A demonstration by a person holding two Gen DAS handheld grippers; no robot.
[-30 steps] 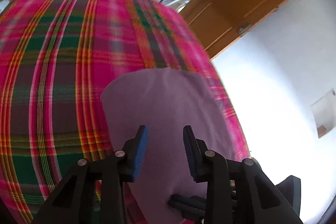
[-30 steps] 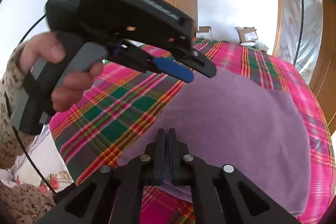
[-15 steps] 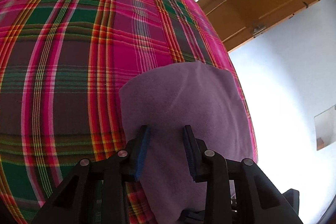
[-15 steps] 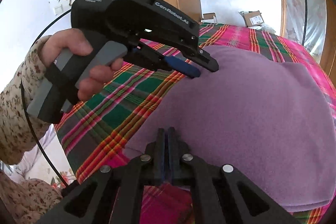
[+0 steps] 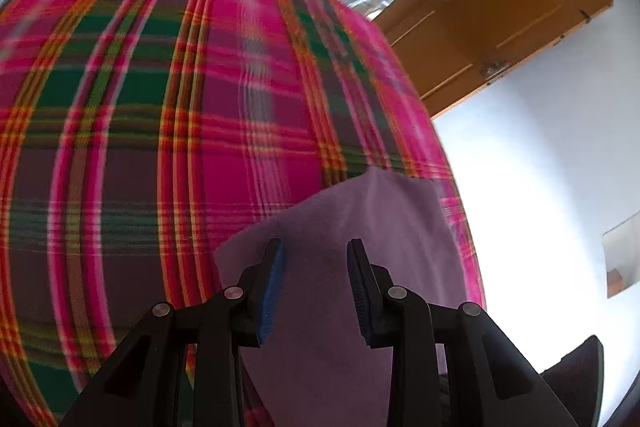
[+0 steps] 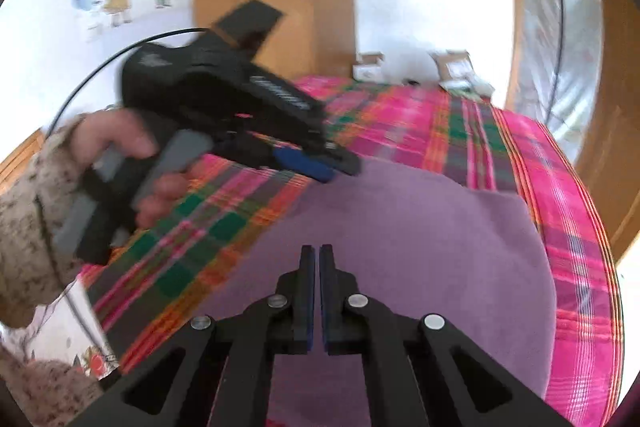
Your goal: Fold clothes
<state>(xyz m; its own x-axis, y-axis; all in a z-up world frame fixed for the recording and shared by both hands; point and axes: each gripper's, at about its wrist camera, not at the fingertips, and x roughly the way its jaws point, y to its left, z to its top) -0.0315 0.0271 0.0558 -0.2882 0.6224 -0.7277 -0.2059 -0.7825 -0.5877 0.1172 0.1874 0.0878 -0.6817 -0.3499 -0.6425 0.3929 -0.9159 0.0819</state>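
Since the earlier frames the left hand-held gripper (image 6: 336, 167) has slid toward the far left corner of the purple fleece garment (image 6: 420, 251), and in its own view the cloth now shows smaller and lower, only a folded corner under the fingers. Both views are blurred by motion.

The garment lies flat on the bed with the pink, green and orange plaid cover (image 5: 168, 131), near the right edge of that bed. From the right hand-held gripper (image 6: 319, 291) it spreads ahead and to the right, its long axis running from near to far. The left one is nearer to the far left edge of the cloth; the right one hangs over the near part.

Left hand-held gripper (image 5: 314, 287) — its blue pads stand partly apart, with purple cloth seen between and below them, but nothing is pinched. Whether the tips touch the fleece I cannot tell. A hand in a speckled sleeve (image 6: 116, 155) holds its grey trigger.

Right hand-held gripper — fingers pressed together, with nothing between them. It sits just above the cloth, and contact is not clear.

I judge the next fold needs the left pads to catch that far edge.
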